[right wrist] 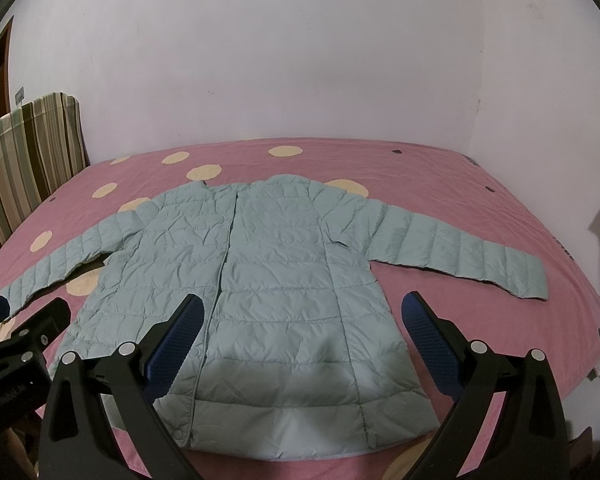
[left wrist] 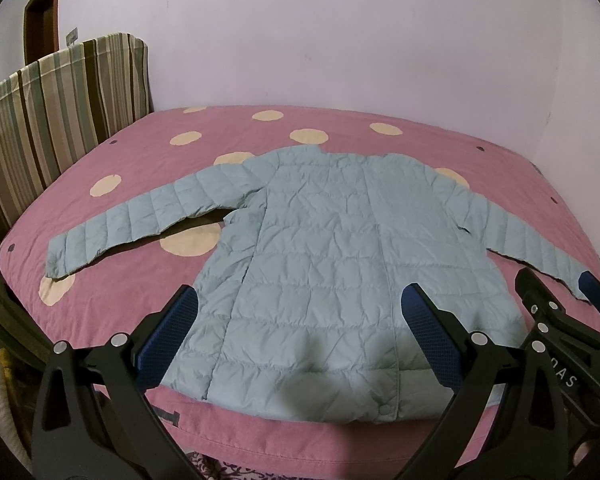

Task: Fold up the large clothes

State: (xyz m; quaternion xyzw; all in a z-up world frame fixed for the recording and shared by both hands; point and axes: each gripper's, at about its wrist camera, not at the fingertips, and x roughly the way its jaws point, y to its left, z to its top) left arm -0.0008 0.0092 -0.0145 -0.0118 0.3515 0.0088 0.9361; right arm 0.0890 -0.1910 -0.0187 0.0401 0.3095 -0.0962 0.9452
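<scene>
So far: nothing is folded; the jacket (left wrist: 320, 248) lies spread flat, front up, on the bed (left wrist: 140, 152), and every fold of the task is judged to be still ahead.
Jacket position: its body sits in the middle of the bed, hem toward the near edge, collar toward the wall (left wrist: 300, 40).
Sleeves: both stretch out from the jacket's body, the left sleeve (left wrist: 132, 220) over the bed's cream dots, the right sleeve (right wrist: 460, 252) toward the bed's far right side.
Front closure: the placket runs down the jacket's middle and looks shut, with snaps near the hem.
Left gripper (left wrist: 300, 340): spread wide with nothing between its blue pads, hovering over the jacket's hem on the left half.
Right gripper (right wrist: 304, 340): equally wide apart and empty, over the jacket's hem on the right half.
Left to do: by judgement, bringing the sleeves in across the jacket's body, then folding the body itself.
Hard to make out: whether either gripper touches the jacket's fabric cannot be told; the black finger frames hide the hem corners.
Cut off: the left gripper's view loses the right cuff behind the other gripper.
Beside the bed: a striped cushion (left wrist: 60, 100) stands to the jacket's left; a dark doorframe (left wrist: 40, 12) shows only partly beyond it.
</scene>
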